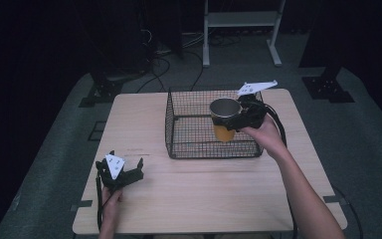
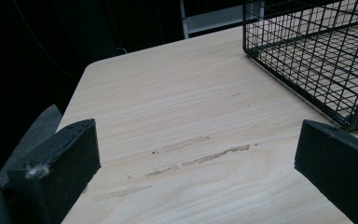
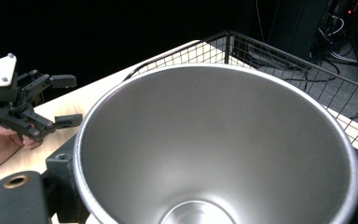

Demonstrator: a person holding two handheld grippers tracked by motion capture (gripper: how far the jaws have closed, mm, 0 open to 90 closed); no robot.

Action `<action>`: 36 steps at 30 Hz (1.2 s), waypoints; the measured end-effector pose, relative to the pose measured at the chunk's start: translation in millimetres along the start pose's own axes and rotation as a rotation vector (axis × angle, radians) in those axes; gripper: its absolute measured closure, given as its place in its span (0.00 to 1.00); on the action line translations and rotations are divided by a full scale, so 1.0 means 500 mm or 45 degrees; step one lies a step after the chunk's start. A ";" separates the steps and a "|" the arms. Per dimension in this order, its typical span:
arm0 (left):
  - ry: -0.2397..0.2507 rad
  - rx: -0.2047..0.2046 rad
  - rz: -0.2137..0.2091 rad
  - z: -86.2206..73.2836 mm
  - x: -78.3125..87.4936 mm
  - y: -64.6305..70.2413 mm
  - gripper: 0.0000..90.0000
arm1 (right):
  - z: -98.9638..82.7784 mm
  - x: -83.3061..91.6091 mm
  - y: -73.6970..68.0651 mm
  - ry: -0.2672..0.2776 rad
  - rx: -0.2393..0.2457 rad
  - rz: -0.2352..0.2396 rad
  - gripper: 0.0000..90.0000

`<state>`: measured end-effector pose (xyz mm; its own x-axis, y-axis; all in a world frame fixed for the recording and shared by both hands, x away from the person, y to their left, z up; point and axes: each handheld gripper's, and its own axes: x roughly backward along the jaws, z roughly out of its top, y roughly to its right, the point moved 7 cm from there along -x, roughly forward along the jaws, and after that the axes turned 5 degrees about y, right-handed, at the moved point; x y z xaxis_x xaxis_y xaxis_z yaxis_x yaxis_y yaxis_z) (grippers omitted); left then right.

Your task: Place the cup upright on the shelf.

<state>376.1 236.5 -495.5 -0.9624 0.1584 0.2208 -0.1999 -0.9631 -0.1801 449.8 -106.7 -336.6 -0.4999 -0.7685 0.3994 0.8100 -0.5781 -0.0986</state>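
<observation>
An orange cup [image 1: 223, 130] with a steel inside [image 3: 214, 140] is held upright within the outline of the black wire basket [image 1: 179, 149], toward its right side. My right gripper [image 1: 233, 122] is shut on the cup from the right, with a jaw on each side of it in the right gripper view. Whether the cup touches the basket floor I cannot tell. Near the table's front left corner my left gripper [image 1: 125, 159] rests low, open, with bare wood between its fingers [image 2: 56, 168]. The right gripper view also catches the left gripper [image 3: 66, 101] farther off.
The light wooden table [image 1: 204, 194] has bare room to the left of and in front of the basket. In the left gripper view a basket corner [image 2: 354, 122] lies close to the right jaw. A white metal frame [image 1: 241, 20] and cables stand on the dark floor beyond the table.
</observation>
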 end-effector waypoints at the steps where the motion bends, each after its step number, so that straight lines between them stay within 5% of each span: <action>1: 0.000 0.001 0.001 0.000 0.000 0.000 0.00 | 0.000 0.000 0.000 0.000 0.000 0.000 0.12; 19: 0.002 0.006 0.000 0.000 0.000 -0.001 0.00 | 0.027 -0.057 0.058 -0.030 -0.037 -0.031 0.12; 36: 0.006 0.007 -0.002 0.001 0.001 -0.001 0.00 | -0.031 -0.146 0.106 -0.139 -0.098 -0.063 0.12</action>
<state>376.1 237.1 -495.1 -0.9628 0.1611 0.2169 -0.2006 -0.9641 -0.1741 524.5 -85.5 -385.1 -0.4991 -0.7065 0.5017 0.7572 -0.6371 -0.1440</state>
